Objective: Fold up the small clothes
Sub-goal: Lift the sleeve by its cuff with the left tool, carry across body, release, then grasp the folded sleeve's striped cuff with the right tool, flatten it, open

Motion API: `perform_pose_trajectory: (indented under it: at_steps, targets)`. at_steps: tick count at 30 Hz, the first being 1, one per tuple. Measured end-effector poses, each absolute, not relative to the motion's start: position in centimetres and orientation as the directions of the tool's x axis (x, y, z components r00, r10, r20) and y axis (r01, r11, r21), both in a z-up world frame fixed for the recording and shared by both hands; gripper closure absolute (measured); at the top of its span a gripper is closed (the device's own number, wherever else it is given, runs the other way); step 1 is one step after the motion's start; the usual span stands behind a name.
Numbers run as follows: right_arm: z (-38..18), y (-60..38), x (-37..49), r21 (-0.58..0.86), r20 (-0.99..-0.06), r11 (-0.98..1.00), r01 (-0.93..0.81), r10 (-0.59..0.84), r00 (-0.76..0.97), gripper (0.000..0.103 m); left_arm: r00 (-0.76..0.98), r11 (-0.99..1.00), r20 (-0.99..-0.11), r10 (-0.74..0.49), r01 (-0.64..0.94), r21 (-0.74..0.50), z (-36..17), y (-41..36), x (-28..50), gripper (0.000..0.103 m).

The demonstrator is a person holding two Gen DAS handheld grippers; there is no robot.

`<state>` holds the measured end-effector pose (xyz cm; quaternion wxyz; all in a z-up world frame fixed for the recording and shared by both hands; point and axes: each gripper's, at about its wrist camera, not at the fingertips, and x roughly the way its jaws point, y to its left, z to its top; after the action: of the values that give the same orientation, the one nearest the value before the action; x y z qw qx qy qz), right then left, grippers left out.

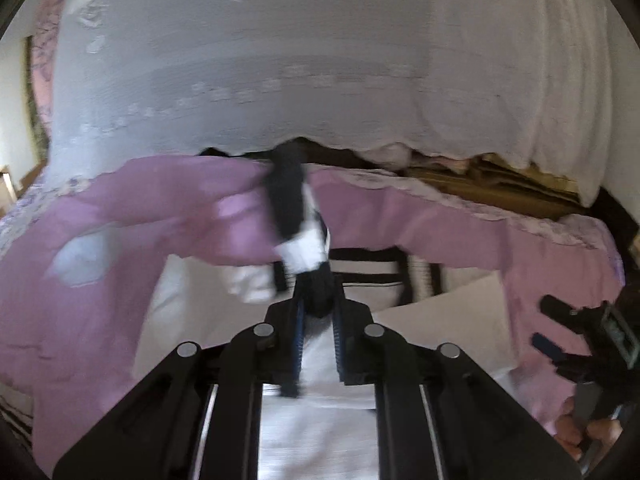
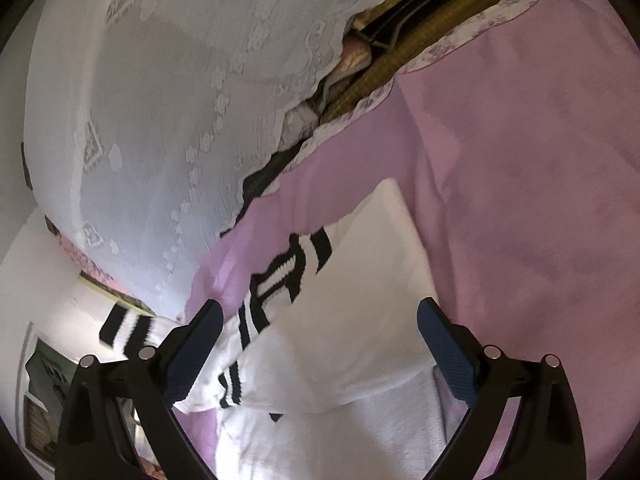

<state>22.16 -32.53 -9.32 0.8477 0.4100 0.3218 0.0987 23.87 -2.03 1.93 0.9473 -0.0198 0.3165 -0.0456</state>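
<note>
A white knitted garment with black stripes (image 2: 320, 320) lies on a pink bedsheet (image 2: 520, 200). My left gripper (image 1: 318, 308) is shut on the garment's black-and-white striped cuff (image 1: 298, 216) and holds it lifted above the bed, blurred by motion. The garment's white body (image 1: 320, 400) lies under the gripper. My right gripper (image 2: 320, 340) is open and empty, jaws wide, just above the folded white part; it also shows in the left wrist view (image 1: 576, 332) at the right. A striped cuff (image 2: 124, 330) hangs at the left in the right wrist view.
A white lace cover (image 1: 320, 60) hangs over bedding behind the bed, with a wooden frame (image 1: 480, 188) under it. The same lace cover (image 2: 160, 120) fills the upper left of the right wrist view. A white wall with a picture (image 2: 44, 400) is at far left.
</note>
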Motion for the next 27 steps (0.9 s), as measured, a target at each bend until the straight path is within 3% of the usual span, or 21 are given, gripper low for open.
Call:
perform_pose_trajectory:
  at_steps: [7, 13, 14, 18, 20, 27]
  targets:
    - [-8.9, -34.1, 22.1, 0.774, -0.449, 0.623, 0.112, 0.417, 0.790, 0.005, 0.780, 0.986, -0.604, -0.163, 0.154, -0.068, 2.9, -6.0, 24.1, 0.092]
    - [-9.4, -35.0, 22.1, 0.807, -0.435, 0.577, 0.125, 0.438, 0.787, 0.005, 0.734, 0.976, -0.663, -0.146, 0.216, 0.023, -1.5, -11.2, 24.7, 0.090]
    - [-9.5, -35.2, 22.0, 0.811, -0.433, 0.571, 0.128, 0.437, 0.789, 0.005, 0.730, 0.975, -0.671, -0.132, 0.217, 0.043, -2.3, -11.9, 24.8, 0.085]
    - [-9.8, -36.0, 22.0, 0.826, -0.425, 0.546, 0.142, 0.436, 0.793, 0.005, 0.717, 0.971, -0.684, -0.139, 0.234, 0.048, -4.1, -13.0, 24.6, 0.044]
    - [-10.2, -36.0, 22.2, 0.835, -0.425, 0.531, 0.145, 0.453, 0.784, 0.005, 0.723, 0.968, -0.674, -0.154, 0.246, 0.043, -3.8, -12.5, 24.0, 0.029]
    - [-10.2, -33.5, 23.2, 0.861, -0.401, 0.505, 0.062, 0.599, 0.693, 0.018, 0.813, 0.985, -0.582, -0.024, 0.120, 0.126, -1.7, -6.5, 21.0, 0.011]
